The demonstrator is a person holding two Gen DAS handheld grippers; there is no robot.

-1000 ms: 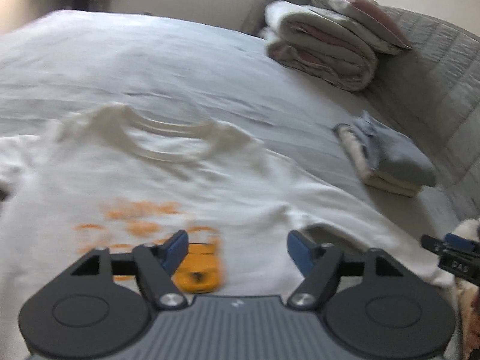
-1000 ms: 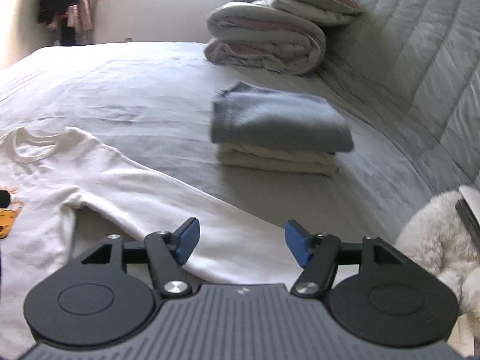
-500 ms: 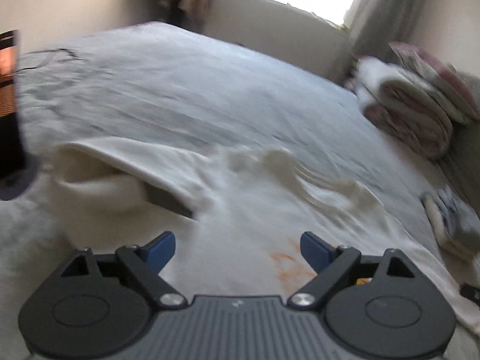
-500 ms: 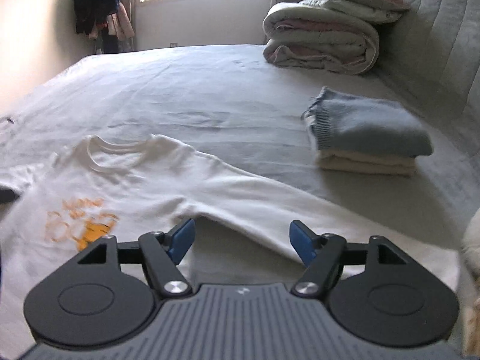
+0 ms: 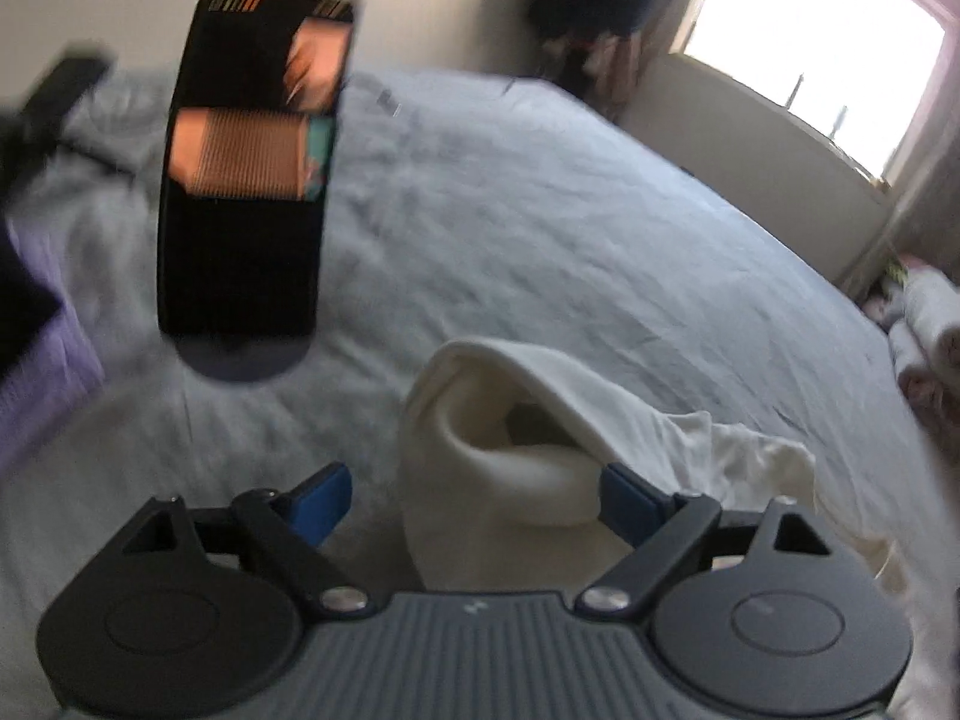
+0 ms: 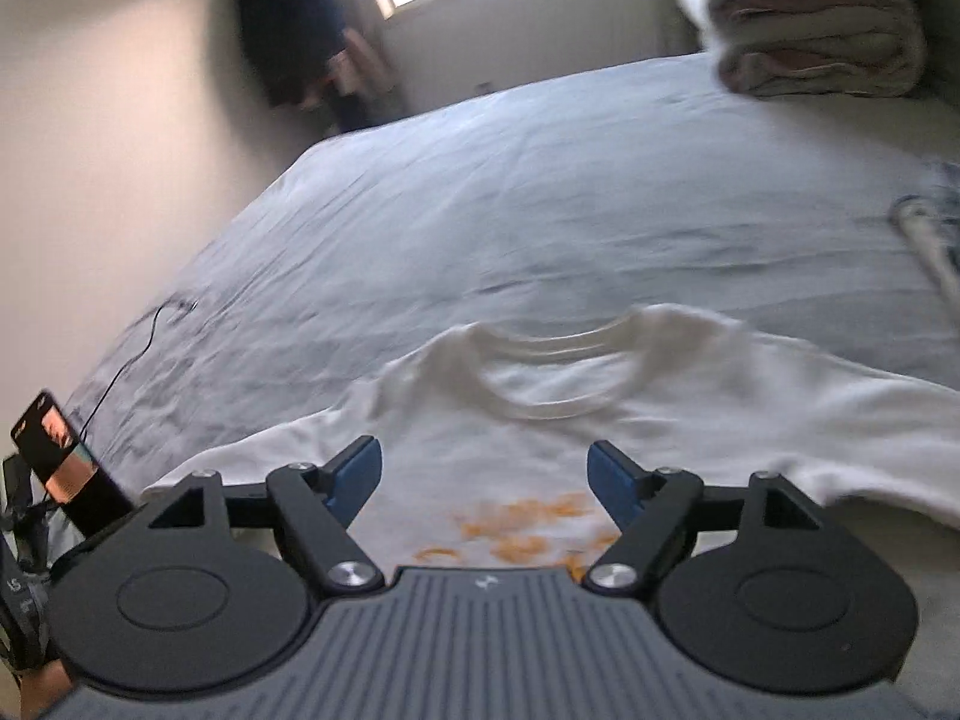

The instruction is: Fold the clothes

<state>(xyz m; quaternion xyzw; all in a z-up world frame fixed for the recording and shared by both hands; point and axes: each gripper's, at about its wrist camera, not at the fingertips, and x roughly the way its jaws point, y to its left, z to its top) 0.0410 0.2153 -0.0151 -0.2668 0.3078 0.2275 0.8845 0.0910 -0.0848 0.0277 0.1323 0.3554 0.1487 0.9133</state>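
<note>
Swung leftward since a second ago: left gripper (image 5: 468, 495) now over the sleeve end rather than the print, right gripper (image 6: 485, 474) over the chest. Cream long-sleeved sweatshirt with orange chest print (image 6: 600, 414), spread front-up on the pale grey bedsheet (image 6: 540, 210), ribbed collar toward the window. Open sleeve cuff (image 5: 510, 420) between the left jaws, wide and easing inward, no pad visibly pressing. Right jaws spreading, empty, above the print. Beside the sleeve, an upright black phone on a stand (image 5: 240, 180); folded blankets (image 6: 816, 30) well apart.
</note>
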